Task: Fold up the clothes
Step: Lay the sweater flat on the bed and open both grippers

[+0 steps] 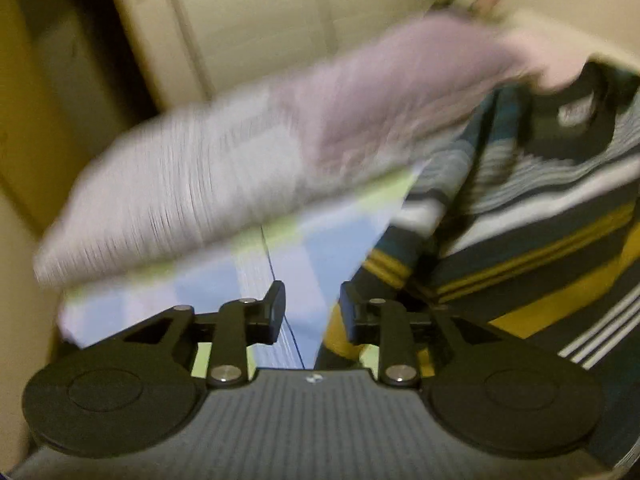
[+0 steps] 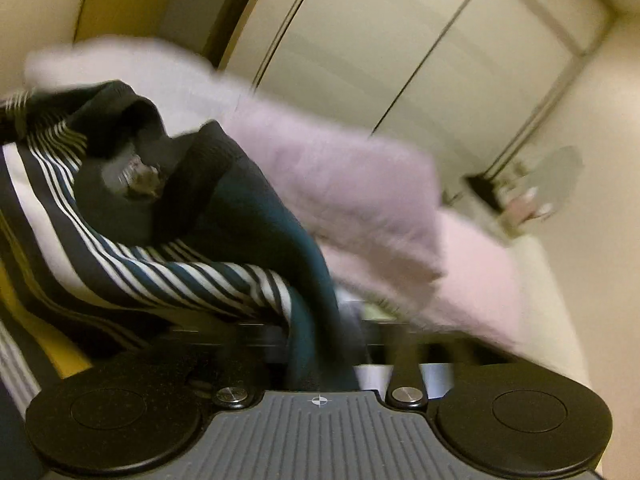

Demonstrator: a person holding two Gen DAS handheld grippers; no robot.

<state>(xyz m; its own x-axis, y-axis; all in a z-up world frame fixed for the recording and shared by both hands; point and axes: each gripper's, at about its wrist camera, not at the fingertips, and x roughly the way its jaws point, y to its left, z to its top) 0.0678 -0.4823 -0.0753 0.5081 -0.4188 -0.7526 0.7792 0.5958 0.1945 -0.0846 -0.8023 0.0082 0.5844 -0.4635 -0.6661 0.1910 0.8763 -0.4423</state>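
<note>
— Left gripper [image 1: 312,308] first: jaws spread, nothing between them, checked sheet [image 1: 320,248] beneath.
— And the right gripper [image 2: 320,344]?
— Blurred; striped shirt [image 2: 192,276] drapes across it, grip unclear. Pink blanket [image 2: 340,184] lies behind.

Left gripper [image 1: 312,304]: black linkage arms with silver screws behind the jaws, two round black discs flanking a grey ribbed plate bearing a small crosshair mark. Right gripper [image 2: 320,344]: same build, jaws blurred.
</note>
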